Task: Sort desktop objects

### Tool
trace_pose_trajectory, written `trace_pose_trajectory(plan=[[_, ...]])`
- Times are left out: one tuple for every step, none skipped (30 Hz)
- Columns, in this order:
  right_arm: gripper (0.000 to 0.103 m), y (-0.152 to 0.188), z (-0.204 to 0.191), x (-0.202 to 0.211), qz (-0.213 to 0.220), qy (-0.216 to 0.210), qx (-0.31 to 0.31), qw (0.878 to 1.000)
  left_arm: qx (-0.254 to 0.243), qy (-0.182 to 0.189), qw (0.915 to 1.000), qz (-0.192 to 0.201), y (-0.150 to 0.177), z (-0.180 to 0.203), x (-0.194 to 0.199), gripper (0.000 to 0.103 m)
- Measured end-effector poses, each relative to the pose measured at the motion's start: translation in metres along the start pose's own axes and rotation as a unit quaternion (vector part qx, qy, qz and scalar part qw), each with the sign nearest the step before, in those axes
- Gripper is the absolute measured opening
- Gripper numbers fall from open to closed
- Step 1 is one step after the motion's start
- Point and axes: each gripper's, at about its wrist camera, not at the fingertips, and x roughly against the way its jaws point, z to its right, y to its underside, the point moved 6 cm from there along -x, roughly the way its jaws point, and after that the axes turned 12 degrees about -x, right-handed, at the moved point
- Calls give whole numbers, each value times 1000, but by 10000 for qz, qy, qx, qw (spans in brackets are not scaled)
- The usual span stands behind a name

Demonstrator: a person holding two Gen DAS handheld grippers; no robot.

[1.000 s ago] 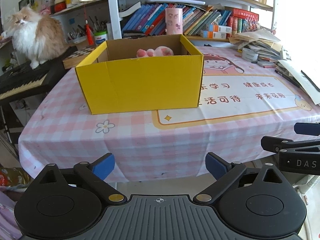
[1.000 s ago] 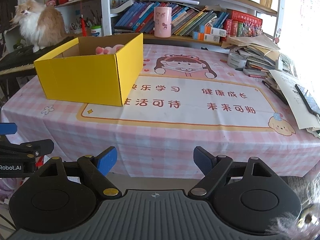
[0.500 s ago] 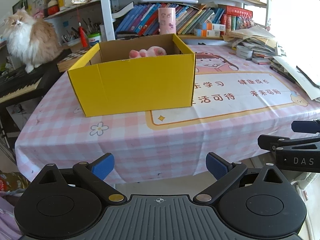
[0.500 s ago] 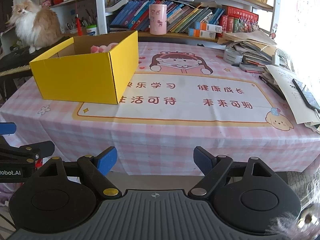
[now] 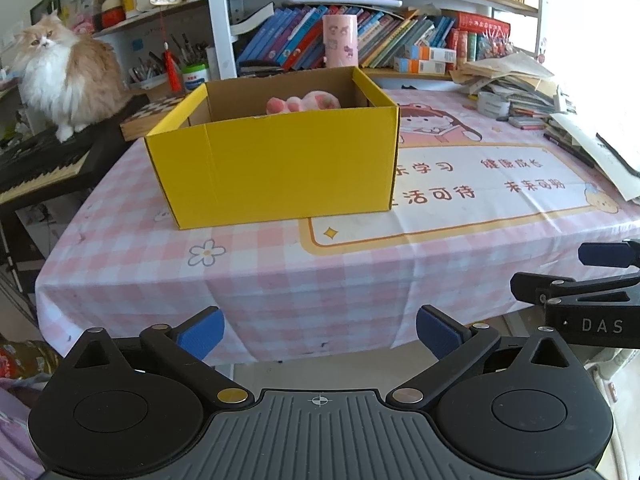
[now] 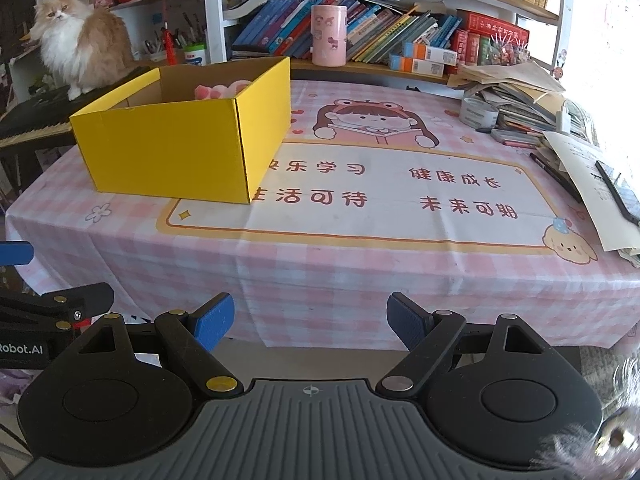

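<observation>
Pink plush toy sits mostly hidden inside yellow box

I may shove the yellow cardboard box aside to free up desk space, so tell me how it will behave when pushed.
The yellow box is probably light: open-topped thin cardboard, only a pink plush toy showing inside. It would likely slide flat rather than tip, being wide and low. The tablecloth may bunch under it.

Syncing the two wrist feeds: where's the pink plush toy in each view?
Left wrist: pink plush toy upper centre, poking above the front wall inside the yellow box.
Right wrist: pink plush toy upper left, inside the same box.
Shared landmark: pink cup on the shelf behind.
</observation>
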Motion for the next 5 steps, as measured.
trace_pose_trajectory(plan=[[82, 0, 0, 0, -4, -2, 5, 10000, 6, 3, 10000, 5, 0, 0, 0, 103], [82, 0, 0, 0, -8, -2, 10, 10000, 5, -2, 10000, 2, 0, 0, 0, 103], [82, 0, -1, 0, -12, -2, 17, 10000, 5, -2, 10000, -7, 0, -1, 0, 103], [82, 0, -1, 0, -13, -3, 26, 10000, 7, -9, 10000, -27, 0, -1, 0, 103], [82, 0, -1, 0, -15, -3, 39, 10000, 15, -16, 10000, -58, 0, -1, -1, 103]])
